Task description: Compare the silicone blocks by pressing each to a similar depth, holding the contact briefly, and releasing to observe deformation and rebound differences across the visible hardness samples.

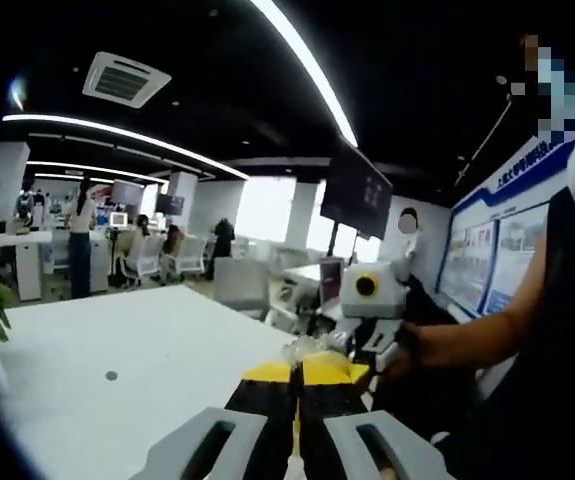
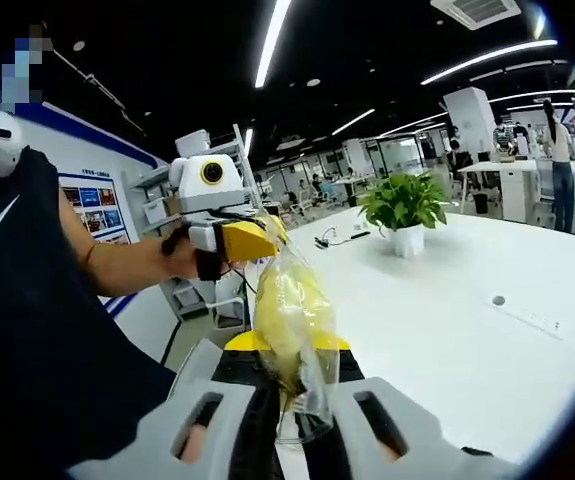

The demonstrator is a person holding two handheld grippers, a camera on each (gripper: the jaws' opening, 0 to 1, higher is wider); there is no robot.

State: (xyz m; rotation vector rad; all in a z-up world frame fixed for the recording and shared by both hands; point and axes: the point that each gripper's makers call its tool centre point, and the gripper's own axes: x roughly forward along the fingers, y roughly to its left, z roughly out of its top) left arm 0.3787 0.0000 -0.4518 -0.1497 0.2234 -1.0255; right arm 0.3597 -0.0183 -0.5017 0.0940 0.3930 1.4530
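A clear plastic bag (image 2: 292,310) with a yellow silicone block inside hangs in the air between my two grippers. In the right gripper view my right gripper (image 2: 289,372) is shut on the bag's lower end. My left gripper (image 2: 252,241) comes in from the left, held by a hand, its yellow jaws shut on the bag's top. In the left gripper view my left gripper (image 1: 298,372) has its yellow-tipped jaws pressed together on a crinkled bit of the clear bag (image 1: 305,348). The right gripper (image 1: 372,335) sits just beyond it, gripped by a hand.
A large white table (image 1: 147,360) lies below, with a small round port (image 1: 111,376). A potted plant (image 2: 402,205) and a cable stand on the table (image 2: 487,340). The person's dark-sleeved arm (image 2: 47,330) is close. Desks, chairs and people stand far off.
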